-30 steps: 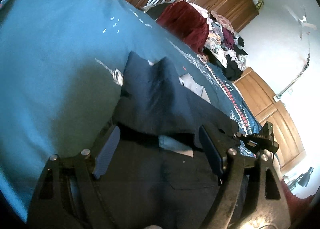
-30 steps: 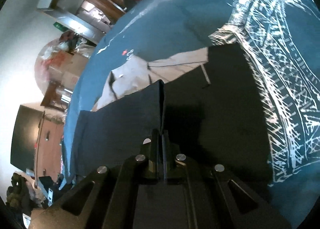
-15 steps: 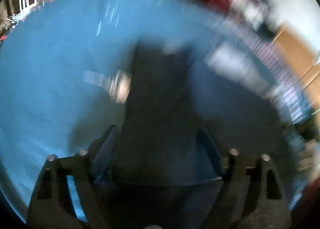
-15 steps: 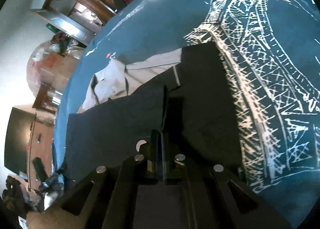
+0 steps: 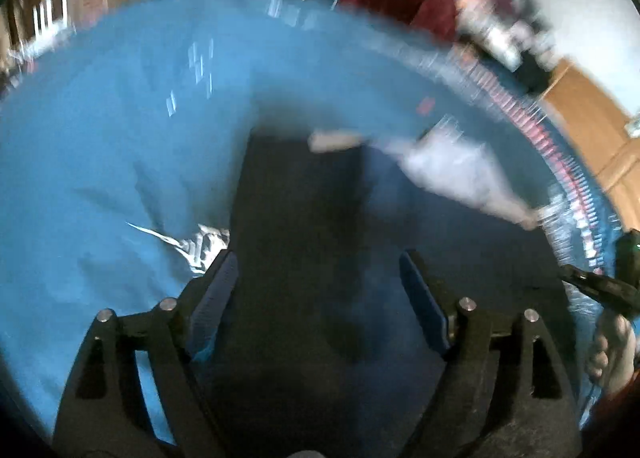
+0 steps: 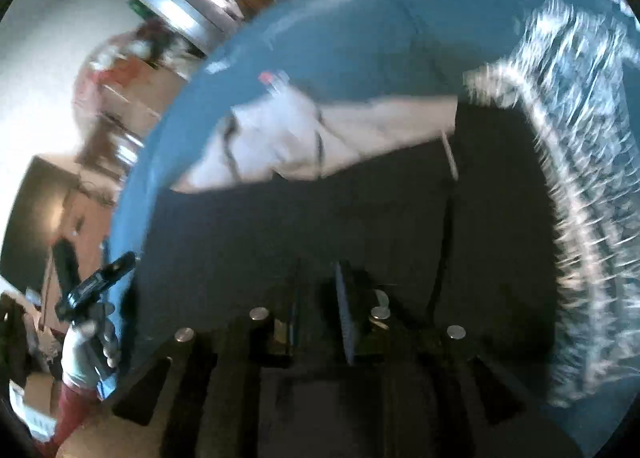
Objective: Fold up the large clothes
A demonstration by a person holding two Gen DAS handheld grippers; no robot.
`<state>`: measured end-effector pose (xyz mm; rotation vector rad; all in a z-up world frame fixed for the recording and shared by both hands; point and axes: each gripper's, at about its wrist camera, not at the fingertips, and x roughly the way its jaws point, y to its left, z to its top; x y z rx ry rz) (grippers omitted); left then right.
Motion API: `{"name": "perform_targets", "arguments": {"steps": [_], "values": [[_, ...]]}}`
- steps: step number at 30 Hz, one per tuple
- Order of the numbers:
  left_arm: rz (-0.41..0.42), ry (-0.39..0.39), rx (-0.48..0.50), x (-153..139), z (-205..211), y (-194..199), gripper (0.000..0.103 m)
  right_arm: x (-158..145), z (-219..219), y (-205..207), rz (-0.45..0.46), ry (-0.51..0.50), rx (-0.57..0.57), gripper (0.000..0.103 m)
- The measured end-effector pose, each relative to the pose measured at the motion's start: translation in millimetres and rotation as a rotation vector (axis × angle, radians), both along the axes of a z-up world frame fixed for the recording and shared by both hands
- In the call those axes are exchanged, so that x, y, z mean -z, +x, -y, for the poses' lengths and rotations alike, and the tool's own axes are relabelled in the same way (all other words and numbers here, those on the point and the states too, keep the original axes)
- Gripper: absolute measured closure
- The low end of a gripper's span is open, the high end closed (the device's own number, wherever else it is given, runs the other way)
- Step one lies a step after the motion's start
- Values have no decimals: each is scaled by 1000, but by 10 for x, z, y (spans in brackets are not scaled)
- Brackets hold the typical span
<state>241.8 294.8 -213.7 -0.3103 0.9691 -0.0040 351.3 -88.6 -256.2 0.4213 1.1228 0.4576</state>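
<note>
One blue bedspread (image 5: 100, 161) carries one dark garment (image 5: 296, 217) lying flat with its pale lining (image 6: 304, 137) exposed — over it hang two grippers, the left (image 5: 318, 286) spread wide and empty, the right (image 6: 320, 298) parted slightly, gripping nothing.

Honestly nothing readable here, both views are too motion-blurred. The white print on the blue bedspread (image 6: 360, 37) ahead of the right tool looks like a drawing, not lettering.

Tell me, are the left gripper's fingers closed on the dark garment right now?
No, the left gripper has its fingers spread wide apart over the dark garment.
</note>
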Motion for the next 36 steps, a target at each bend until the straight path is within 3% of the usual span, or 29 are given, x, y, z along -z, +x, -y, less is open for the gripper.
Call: {"name": "perform_targets", "arguments": {"steps": [1,3,4,5,6,7,9,11,13,16,18,20,21,23,24,26,27,29,30,33,36], "values": [[-94,24,3,258,-2,176,18,136,20,42,-46,4,10,94],[-103,101,38,344,74,215,17,188,153,20,-66,55,48,97],[-107,113,43,291,103,206,22,138,203,-10,-49,58,55,84],[-93,98,48,234,104,177,23,43,272,-59,-5,46,66,77],[-27,31,64,112,81,115,22,-42,362,-100,36,41,80,69],[33,-13,65,5,46,60,21,-88,474,-118,60,55,107,68],[75,-31,47,-43,-18,27,17,-93,714,-95,65,75,180,68],[29,-29,13,132,-99,93,17,-52,782,-105,45,76,199,68],[-62,-3,-7,415,-124,156,24,-105,668,-201,72,70,137,68],[-7,3,5,356,-10,46,23,-65,308,-294,79,13,6,69],[67,-18,38,223,92,-134,19,165,219,-279,24,-37,-23,77],[30,51,44,278,163,-195,18,188,305,-280,20,0,6,82],[-18,95,41,392,182,-235,23,114,319,-298,30,-16,20,76],[-6,62,43,400,124,-350,27,-56,305,-375,91,-8,20,70],[29,21,70,329,160,-398,25,-116,291,-424,111,21,9,70],[74,23,105,274,260,-500,20,-107,200,-455,113,30,-24,69],[61,47,107,331,279,-517,16,-43,149,-428,85,10,-37,70],[-23,52,78,517,252,-428,18,135,92,-395,26,-33,-27,78],[-23,36,64,523,220,-374,21,68,97,-408,24,-37,-7,74],[63,-1,65,254,315,-444,20,-253,-100,-497,106,24,-23,70],[128,-30,102,62,647,-456,11,-285,-618,-540,116,98,-134,70]]}}
